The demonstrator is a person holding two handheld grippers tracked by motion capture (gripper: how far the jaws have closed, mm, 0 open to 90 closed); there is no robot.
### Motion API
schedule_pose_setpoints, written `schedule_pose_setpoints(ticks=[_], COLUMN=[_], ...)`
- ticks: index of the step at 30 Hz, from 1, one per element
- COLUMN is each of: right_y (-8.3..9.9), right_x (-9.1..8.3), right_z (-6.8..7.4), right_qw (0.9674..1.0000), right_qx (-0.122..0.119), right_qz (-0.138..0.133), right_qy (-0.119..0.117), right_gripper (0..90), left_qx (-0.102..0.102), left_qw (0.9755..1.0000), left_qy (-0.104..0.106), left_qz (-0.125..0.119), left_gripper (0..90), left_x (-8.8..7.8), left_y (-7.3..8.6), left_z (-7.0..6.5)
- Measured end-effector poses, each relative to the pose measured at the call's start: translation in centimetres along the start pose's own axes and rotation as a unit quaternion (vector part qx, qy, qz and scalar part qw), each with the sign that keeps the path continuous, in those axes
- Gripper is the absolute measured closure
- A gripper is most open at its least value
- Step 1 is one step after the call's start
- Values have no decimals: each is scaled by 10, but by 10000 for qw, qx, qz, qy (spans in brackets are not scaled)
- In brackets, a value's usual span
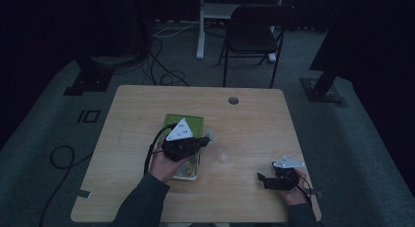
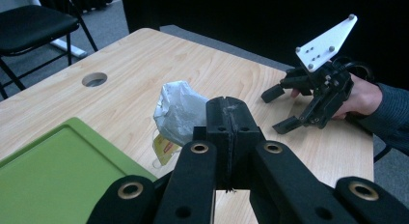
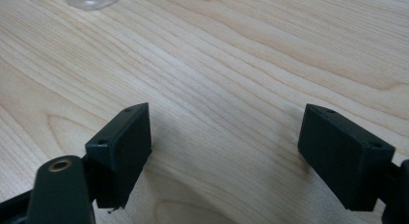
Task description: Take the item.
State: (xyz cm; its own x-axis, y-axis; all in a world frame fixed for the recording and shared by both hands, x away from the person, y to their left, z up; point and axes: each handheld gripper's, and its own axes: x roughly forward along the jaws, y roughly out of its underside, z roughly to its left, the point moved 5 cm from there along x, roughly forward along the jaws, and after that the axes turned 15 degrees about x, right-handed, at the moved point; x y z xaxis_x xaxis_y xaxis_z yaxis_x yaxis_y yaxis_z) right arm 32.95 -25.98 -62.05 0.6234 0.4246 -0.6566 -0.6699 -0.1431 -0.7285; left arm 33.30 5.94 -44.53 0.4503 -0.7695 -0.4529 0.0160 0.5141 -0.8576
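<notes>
Judging the risks first, we see the left claw (image 2: 226,119) with its jaws pressed fully together. A crumpled silvery packet (image 2: 179,112) sits just beyond the tips, but we cannot tell whether an edge of it is pinched or merely lies behind them. If the hold is only on a thin corner, the foil could tear or slip free when lifted, and anything loose inside might spill onto the table (image 2: 144,60). The packet hangs just past the edge of the green tray (image 2: 53,171), so a drop could land half on its rim.

The right claw (image 3: 224,151) is spread wide over bare wood, holding nothing; near it stands a small clear cup-like thing (image 1: 225,157), which a careless sweep could knock over.

A yellow label with a red mark (image 2: 164,147) dangles below the packet, but its writing is too small for us to read.
</notes>
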Motion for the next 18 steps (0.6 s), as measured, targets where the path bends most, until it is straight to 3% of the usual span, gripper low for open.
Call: schedule_pose_setpoints(ticks=[18], right_y=[0], right_x=[0], right_z=[0], right_qw=[10000], right_qx=[-11], right_qz=[-6], right_qy=[0], right_gripper=[189], left_qx=[48], left_qw=[9999], left_qy=[138], left_qz=[-18], left_gripper=[900], left_x=[22], left_y=[-8], left_z=[-2])
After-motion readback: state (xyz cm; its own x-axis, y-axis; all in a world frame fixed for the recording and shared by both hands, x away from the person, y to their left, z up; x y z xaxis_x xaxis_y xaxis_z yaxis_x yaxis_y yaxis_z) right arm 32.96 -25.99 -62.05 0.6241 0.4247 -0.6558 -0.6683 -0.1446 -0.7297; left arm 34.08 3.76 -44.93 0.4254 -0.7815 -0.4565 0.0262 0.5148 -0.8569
